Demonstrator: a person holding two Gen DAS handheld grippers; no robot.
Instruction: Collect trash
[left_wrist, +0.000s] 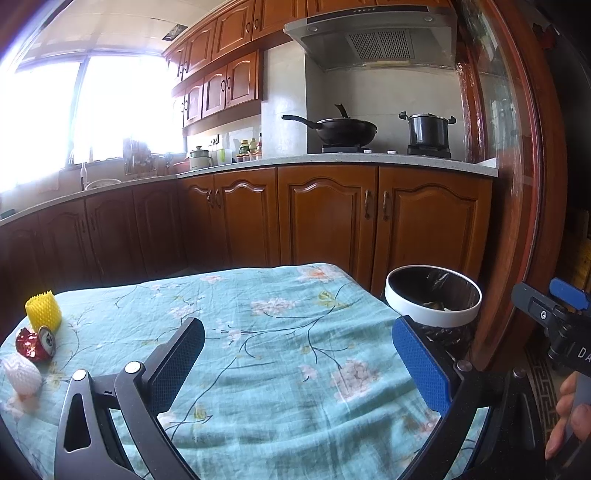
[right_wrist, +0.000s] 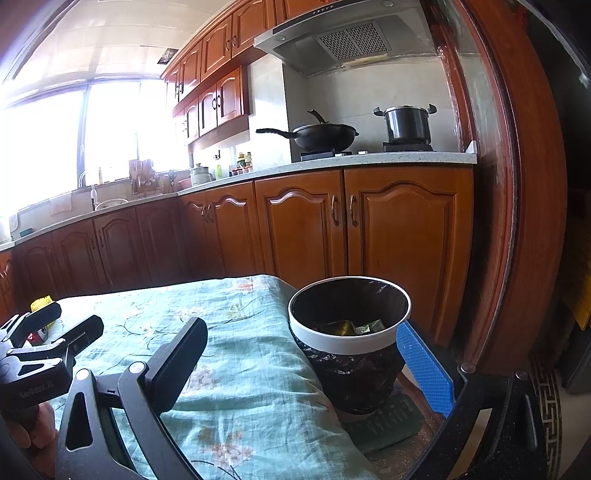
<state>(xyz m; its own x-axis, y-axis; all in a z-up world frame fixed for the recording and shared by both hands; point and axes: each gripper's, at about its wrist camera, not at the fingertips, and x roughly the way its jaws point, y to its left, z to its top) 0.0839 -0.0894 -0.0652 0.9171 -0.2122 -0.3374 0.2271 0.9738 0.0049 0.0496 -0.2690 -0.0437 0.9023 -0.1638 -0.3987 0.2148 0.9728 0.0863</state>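
Note:
A crushed red can (left_wrist: 37, 343), a yellow foam net sleeve (left_wrist: 43, 311) and a white foam net (left_wrist: 22, 373) lie at the far left of the table with the teal floral cloth (left_wrist: 277, 350). A white-rimmed trash bin (left_wrist: 433, 299) with a black liner stands off the table's right edge; in the right wrist view the bin (right_wrist: 349, 328) holds some wrappers. My left gripper (left_wrist: 299, 358) is open and empty over the cloth. My right gripper (right_wrist: 303, 358) is open and empty, straddling the table's corner and the bin.
Wooden kitchen cabinets (left_wrist: 325, 214) run behind the table, with a wok (left_wrist: 340, 129) and a pot (left_wrist: 428, 129) on the stove. A wooden door frame (left_wrist: 517, 184) stands to the right. The other gripper shows at each view's edge (left_wrist: 554, 314).

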